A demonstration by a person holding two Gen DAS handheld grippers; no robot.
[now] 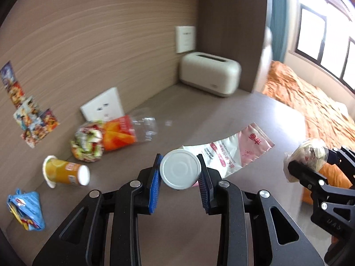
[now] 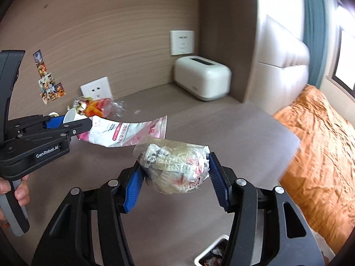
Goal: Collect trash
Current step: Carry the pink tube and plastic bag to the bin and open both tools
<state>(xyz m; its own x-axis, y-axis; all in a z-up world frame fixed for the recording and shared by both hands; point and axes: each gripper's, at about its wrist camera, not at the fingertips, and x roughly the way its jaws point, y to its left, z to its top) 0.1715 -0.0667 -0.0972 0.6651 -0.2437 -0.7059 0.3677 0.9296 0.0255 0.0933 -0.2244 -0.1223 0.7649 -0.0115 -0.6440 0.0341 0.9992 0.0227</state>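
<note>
My left gripper (image 1: 180, 173) is shut on a white paper cup (image 1: 180, 171), held above the brown table; it also shows in the right wrist view (image 2: 71, 119). My right gripper (image 2: 175, 173) is shut on a crumpled clear plastic wrapper wad (image 2: 175, 166), also seen at the right of the left wrist view (image 1: 310, 155). On the table lie a pink-and-white pouch (image 1: 235, 155), an orange cup on its side (image 1: 64, 173), a crushed clear bottle with an orange label (image 1: 131, 130), a crumpled green-red wrapper (image 1: 87, 141) and a blue packet (image 1: 26, 208).
A cream toaster-like box (image 1: 209, 73) stands in the back corner. A wall socket (image 1: 103, 105) and stickers (image 1: 28, 115) are on the wooden wall. A bed with an orange cover (image 2: 321, 144) lies to the right. A white bin rim (image 2: 213, 250) shows below my right gripper.
</note>
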